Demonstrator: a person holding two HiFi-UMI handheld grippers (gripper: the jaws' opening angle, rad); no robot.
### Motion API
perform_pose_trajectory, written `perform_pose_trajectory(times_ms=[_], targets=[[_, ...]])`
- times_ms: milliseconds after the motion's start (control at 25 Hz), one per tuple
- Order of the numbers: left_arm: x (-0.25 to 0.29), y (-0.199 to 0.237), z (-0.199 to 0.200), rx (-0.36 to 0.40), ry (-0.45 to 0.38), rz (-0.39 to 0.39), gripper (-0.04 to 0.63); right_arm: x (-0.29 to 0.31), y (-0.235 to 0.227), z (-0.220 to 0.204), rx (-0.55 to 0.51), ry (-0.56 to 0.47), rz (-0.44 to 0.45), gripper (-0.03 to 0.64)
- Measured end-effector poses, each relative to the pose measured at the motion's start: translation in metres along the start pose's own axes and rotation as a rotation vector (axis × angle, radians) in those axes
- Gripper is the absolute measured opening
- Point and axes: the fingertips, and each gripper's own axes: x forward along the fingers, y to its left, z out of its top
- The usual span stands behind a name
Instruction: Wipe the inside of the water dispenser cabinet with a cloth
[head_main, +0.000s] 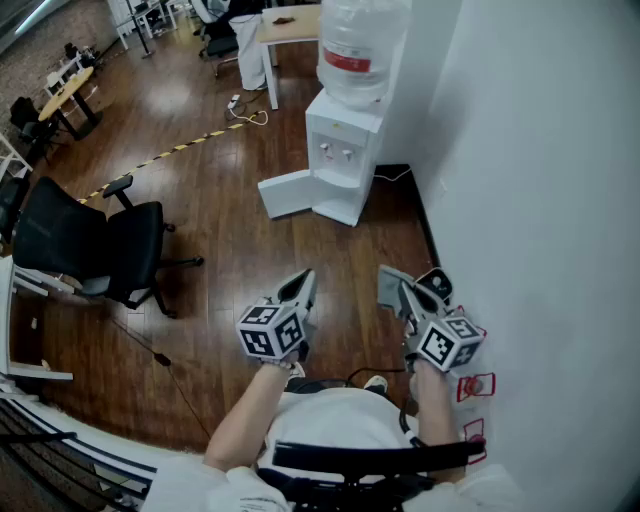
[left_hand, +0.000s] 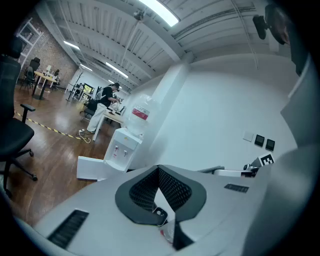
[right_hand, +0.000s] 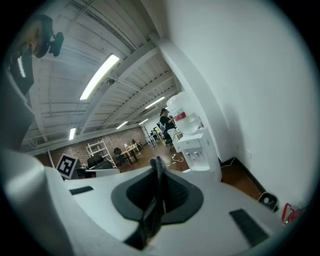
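The white water dispenser (head_main: 345, 150) stands against the wall ahead of me, a clear bottle (head_main: 360, 40) on top and its lower cabinet door (head_main: 285, 192) swung open to the left. It also shows far off as the dispenser (left_hand: 122, 147) in the left gripper view and the dispenser (right_hand: 192, 145) in the right one. My left gripper (head_main: 300, 285) and right gripper (head_main: 395, 285) hover side by side at waist height, well short of it. The left gripper (left_hand: 160, 172) has its pads slightly apart and empty. The right gripper (right_hand: 157, 162) is shut on nothing. No cloth is in view.
A white wall (head_main: 540, 200) runs close on my right, with a black object (head_main: 437, 285) and red items (head_main: 475, 385) at its foot. A black office chair (head_main: 90, 245) stands to the left. Striped tape (head_main: 170, 152) crosses the wooden floor. A person (left_hand: 105, 102) stands at desks behind the dispenser.
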Motion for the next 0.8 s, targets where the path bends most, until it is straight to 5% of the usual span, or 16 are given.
perform_pose_trajectory(times_ms=[800], targets=[[-0.032,0.096,0.043,0.045,0.052,-0.022,-0.002,0.087,0.069,-0.031,0.030,0.005,-0.037,0.017]])
